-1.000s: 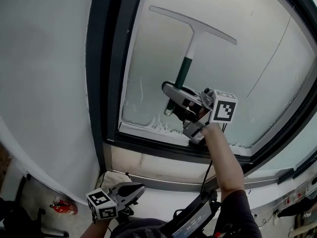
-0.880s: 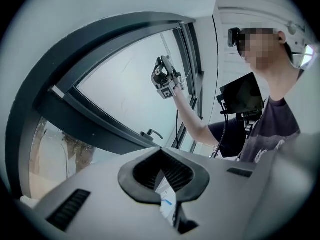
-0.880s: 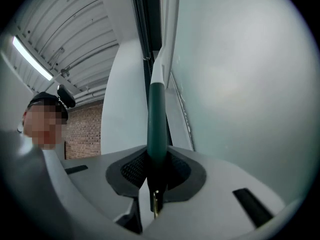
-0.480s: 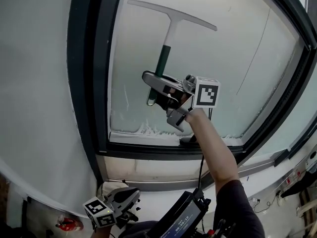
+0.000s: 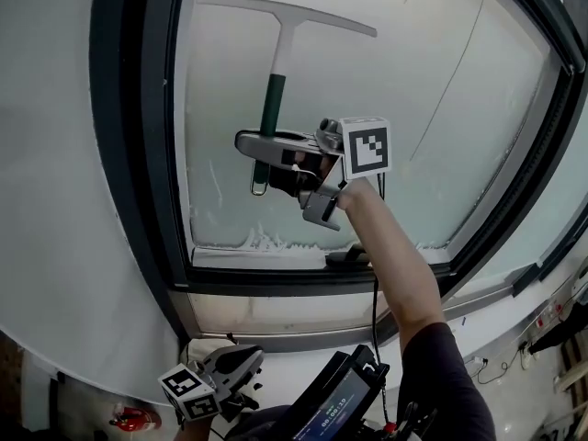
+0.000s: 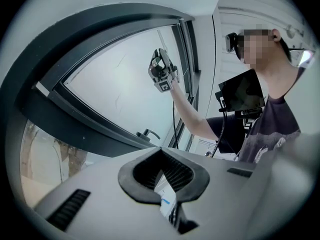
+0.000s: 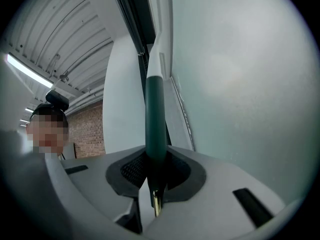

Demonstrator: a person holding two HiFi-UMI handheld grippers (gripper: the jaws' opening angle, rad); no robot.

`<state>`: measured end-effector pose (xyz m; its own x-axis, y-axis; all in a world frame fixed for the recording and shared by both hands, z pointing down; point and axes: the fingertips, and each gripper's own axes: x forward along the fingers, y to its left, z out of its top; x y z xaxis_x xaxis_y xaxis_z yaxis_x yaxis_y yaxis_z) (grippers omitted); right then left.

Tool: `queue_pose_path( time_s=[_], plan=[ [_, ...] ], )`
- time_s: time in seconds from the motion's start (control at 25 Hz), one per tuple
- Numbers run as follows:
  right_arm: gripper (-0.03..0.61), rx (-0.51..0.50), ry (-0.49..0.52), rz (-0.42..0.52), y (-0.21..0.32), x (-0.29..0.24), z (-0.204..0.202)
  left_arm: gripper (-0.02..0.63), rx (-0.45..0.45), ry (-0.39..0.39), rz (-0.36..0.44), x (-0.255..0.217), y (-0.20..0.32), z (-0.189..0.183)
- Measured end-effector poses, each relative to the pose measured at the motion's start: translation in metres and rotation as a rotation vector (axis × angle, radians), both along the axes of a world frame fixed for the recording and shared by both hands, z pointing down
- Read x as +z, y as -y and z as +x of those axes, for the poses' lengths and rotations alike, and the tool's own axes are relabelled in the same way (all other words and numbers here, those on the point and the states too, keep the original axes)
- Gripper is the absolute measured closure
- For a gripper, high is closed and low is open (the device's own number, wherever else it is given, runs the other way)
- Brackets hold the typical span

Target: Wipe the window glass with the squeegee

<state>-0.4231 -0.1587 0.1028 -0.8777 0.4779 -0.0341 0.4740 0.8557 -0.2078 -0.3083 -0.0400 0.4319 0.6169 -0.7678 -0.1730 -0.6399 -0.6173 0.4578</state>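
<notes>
Squeegee [image 5: 281,58] nearer window frame [image 5: 138,154], in right gripper [image 5: 265,152]

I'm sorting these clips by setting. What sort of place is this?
Probably the inside of an industrial or workshop-style building: a large dark-framed window, a ribbed ceiling with a strip light, and a brick wall.

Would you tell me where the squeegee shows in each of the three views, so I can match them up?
Head view: upper centre, the squeegee upright, its handle in the right claw.
Left gripper view: not made out; only the right claw shows, upper centre.
Right gripper view: centre, the handle rising from the claw.
Shared landmark: the dark window frame.
</notes>
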Motion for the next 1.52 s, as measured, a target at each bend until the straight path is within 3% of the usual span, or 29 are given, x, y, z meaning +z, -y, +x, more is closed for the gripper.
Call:
queue_pose_path(
  time_s=[0.48,0.72,0.92,1.52],
  plan=[
    [0.515,0.026,-0.066,-0.039,0.013,0.04,0.002,0.607,0.04,-0.013,-0.031,0.008,0.005,0.015],
    [0.509,-0.053,-0.065,-0.12,-0.004,0.053,-0.001,0.608,0.03,-0.043,-0.055,0.011,0.0,0.021],
    [0.508,-0.029,-0.085,-0.143,0.001,0.067,0.007,0.608,0.058,-0.01,-0.057,0.014,0.006,0.033],
    [0.502,-0.035,-0.118,-0.207,-0.005,0.113,0.002,0.607,0.028,-0.035,-0.074,0.02,-0.01,0.028]
  ],
)
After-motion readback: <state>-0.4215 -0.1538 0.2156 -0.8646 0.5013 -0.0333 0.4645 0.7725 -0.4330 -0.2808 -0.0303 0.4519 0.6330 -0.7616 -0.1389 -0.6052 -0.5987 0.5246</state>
